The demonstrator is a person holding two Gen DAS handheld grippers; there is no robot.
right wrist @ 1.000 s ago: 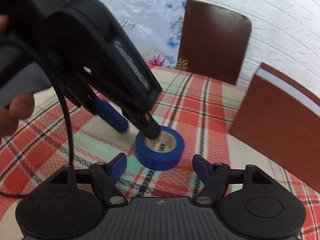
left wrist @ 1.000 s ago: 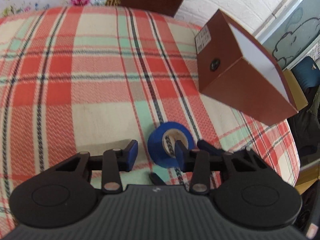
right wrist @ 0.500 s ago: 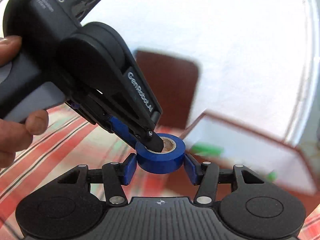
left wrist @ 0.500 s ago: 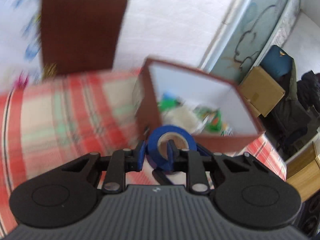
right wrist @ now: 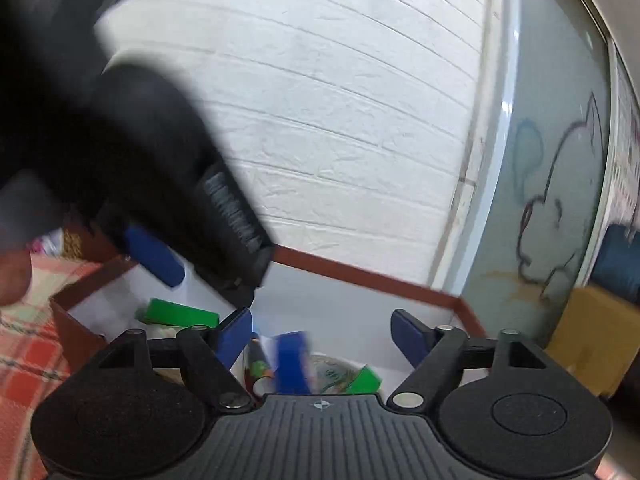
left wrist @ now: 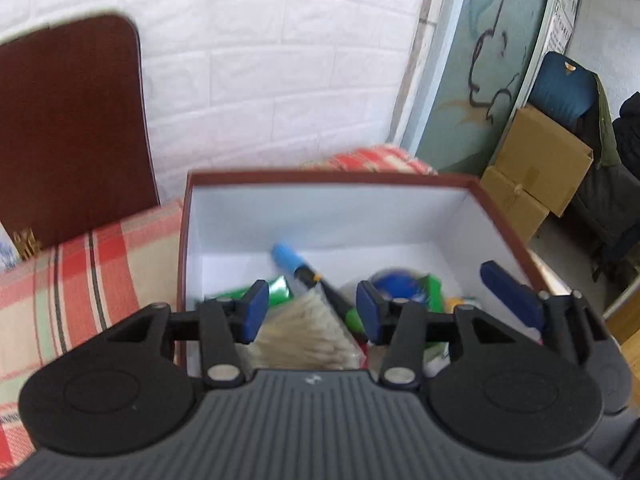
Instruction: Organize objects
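Note:
The blue tape roll [left wrist: 394, 282] is inside the brown box [left wrist: 328, 178], blurred among the contents; it shows as a blurred blue shape in the right wrist view [right wrist: 292, 360]. My left gripper [left wrist: 308, 312] is open and empty above the box's near side. My right gripper [right wrist: 322, 334] is open and empty above the box [right wrist: 360, 274]. The left gripper's body [right wrist: 168, 184] fills the upper left of the right wrist view. The right gripper's blue finger [left wrist: 510, 300] shows at the right of the left wrist view.
The box holds a blue-capped marker [left wrist: 292, 260], green packets [left wrist: 276, 292], a pale brush-like bundle [left wrist: 308, 332]. The plaid tablecloth [left wrist: 80, 272] lies left. A dark brown chair back [left wrist: 72, 128] stands behind. Cardboard boxes [left wrist: 536, 172] sit at right by the wall.
Both grippers carried the tape roll over the box and opened. The roll has dropped from them into the box.

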